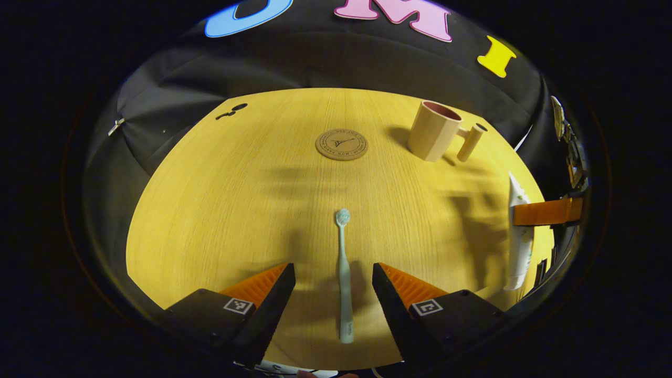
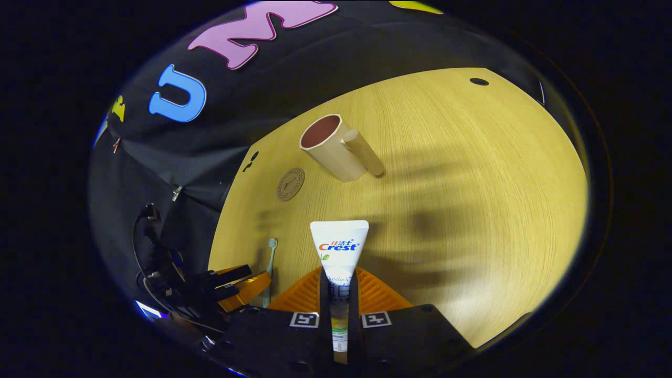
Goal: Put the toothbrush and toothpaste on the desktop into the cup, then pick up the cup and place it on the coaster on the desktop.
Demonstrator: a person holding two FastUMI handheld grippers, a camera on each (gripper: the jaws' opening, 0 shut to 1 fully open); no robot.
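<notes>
Your right tongs [image 2: 338, 294] are clamped on the toothpaste tube [image 2: 338, 247], its crimped end pointing ahead toward the cup [image 2: 332, 147]. Your left tongs [image 1: 333, 286] stand apart, straddling the toothbrush [image 1: 344, 273], which lies flat on the surface [image 1: 236, 199] with its bristles pointing away from you; neither finger seems to touch it. The cup stands upright and looks empty, near the coaster [image 1: 341, 144] but off it. So nothing is in the cup yet: both items must go in, then the cup moves onto the coaster.

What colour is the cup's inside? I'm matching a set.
Dark reddish-brown inside the cup, clearest in the right gripper view.
</notes>
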